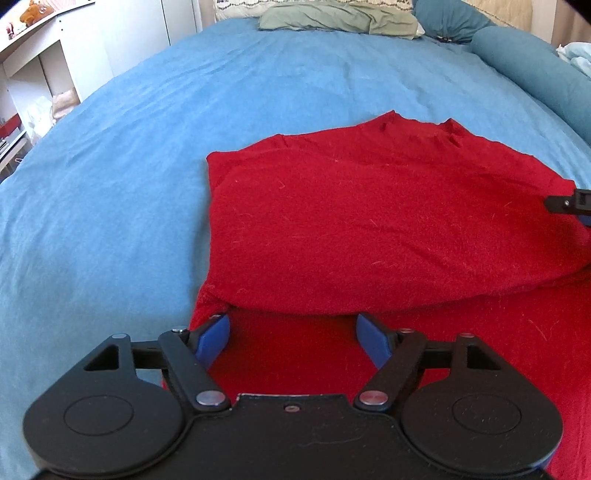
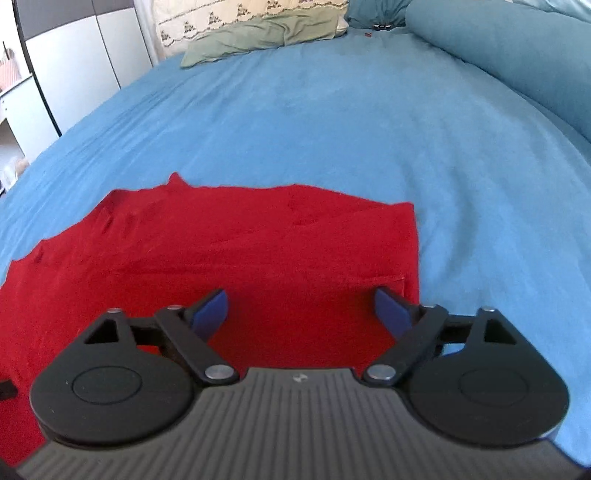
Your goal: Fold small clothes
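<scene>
Left wrist view: my left gripper (image 1: pixel 293 325) points down at a red garment (image 1: pixel 369 214) that lies on the blue bedspread (image 1: pixel 129 166). Its jaws stand spread, the blue pads (image 1: pixel 212 338) apart with only red cloth lying beneath the gap; they pinch nothing. Just ahead of the fingertips a folded-over layer of the garment ends in a rounded edge, and a flatter layer of the same cloth runs under my gripper. The garment's far edge is uneven, with a few small puckers. At the right border a black part of my right gripper (image 1: pixel 569 201) shows at the garment's side. At the head of the bed lie a green pillow (image 1: pixel 332 18) and a teal bolster (image 1: pixel 535 70); a white shelf unit (image 1: pixel 37 74) stands to the left.

Right wrist view: my right gripper (image 2: pixel 301 308) is over the right part of the red garment (image 2: pixel 221 251), near its straight right-hand edge. Its jaws are wide apart, the pads (image 2: pixel 391 314) clear of the cloth, nothing between them but fabric lying flat below. The blue bedspread (image 2: pixel 369 129) stretches beyond, with the green pillow (image 2: pixel 266 33) and teal bolster (image 2: pixel 498 44) at the far end.
</scene>
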Tool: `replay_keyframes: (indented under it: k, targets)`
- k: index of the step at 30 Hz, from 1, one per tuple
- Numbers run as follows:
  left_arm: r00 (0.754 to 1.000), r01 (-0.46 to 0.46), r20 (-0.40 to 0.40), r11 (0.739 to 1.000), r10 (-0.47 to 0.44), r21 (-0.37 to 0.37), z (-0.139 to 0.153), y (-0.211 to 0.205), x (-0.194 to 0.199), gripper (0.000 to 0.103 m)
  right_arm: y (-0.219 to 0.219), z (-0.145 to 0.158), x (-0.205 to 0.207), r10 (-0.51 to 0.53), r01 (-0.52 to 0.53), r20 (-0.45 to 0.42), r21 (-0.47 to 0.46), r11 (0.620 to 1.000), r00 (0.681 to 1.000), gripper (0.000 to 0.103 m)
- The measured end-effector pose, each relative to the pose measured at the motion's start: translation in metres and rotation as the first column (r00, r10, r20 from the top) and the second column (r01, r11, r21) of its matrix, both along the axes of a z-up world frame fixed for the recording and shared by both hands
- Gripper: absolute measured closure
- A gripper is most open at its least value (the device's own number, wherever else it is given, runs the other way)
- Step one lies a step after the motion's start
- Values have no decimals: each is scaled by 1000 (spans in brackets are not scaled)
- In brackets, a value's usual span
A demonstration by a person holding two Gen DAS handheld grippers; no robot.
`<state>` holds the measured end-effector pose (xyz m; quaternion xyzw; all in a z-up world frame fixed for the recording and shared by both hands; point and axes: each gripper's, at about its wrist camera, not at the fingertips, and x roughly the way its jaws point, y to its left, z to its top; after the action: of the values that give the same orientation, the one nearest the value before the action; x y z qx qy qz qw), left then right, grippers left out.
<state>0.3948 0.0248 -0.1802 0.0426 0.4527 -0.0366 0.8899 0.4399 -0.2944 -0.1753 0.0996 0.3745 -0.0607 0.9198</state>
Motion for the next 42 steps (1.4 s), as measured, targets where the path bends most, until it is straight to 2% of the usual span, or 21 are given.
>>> replay_keyframes:
  k: [4,7,9,11,13,17,21,23,27,29,33,36,42]
  targets:
    - [1000,-9,2,1000,9,0,10,2,-4,23,2,8,-8,20,-19,7,-38,999,1000,0]
    - [999,-8,37,1000,8,-2,31,5,-19,22,8,36,-33,40,-36,77,-46,998,996,0]
    - [998,1,64,1000,-2,16,46,7,-34,21,12,57,-60,59,-53,104,-57,997,993,0]
    - [996,7,93,999,-10,34,62,11,-55,11,14,78,-91,77,-70,125,-60,996,989,0]
    - [993,10,113,1000,-13,25,77,19,-78,6,15,96,-122,93,-86,123,-67,994,988,0]
    - [995,21,97,1000,-21,3,88,39,-116,5,13,115,-184,104,-98,85,-69,993,991,0]
    - [997,66,51,998,-65,-9,83,56,-153,5,5,109,-245,103,-102,31,-46,994,994,0]
    - [996,83,36,997,-83,-6,78,61,-173,5,1,104,-274,95,-93,18,-73,993,995,0]
    - [996,83,43,997,-83,-2,74,69,-218,5,0,88,-331,55,-56,-26,-80,995,998,0]
    - [997,69,28,997,-68,-37,69,77,-240,5,3,80,-362,40,-43,-39,-71,997,998,0]
    - [999,24,-28,988,-28,-152,54,88,-272,6,8,64,-406,4,-4,-60,-5,1000,998,0]
    - [999,-2,-47,986,-6,-170,40,88,-285,15,14,50,-426,-16,17,-54,16,1000,998,2]
    - [997,-65,-52,975,55,-212,8,88,-301,39,23,18,-437,-68,71,-61,50,996,996,17]
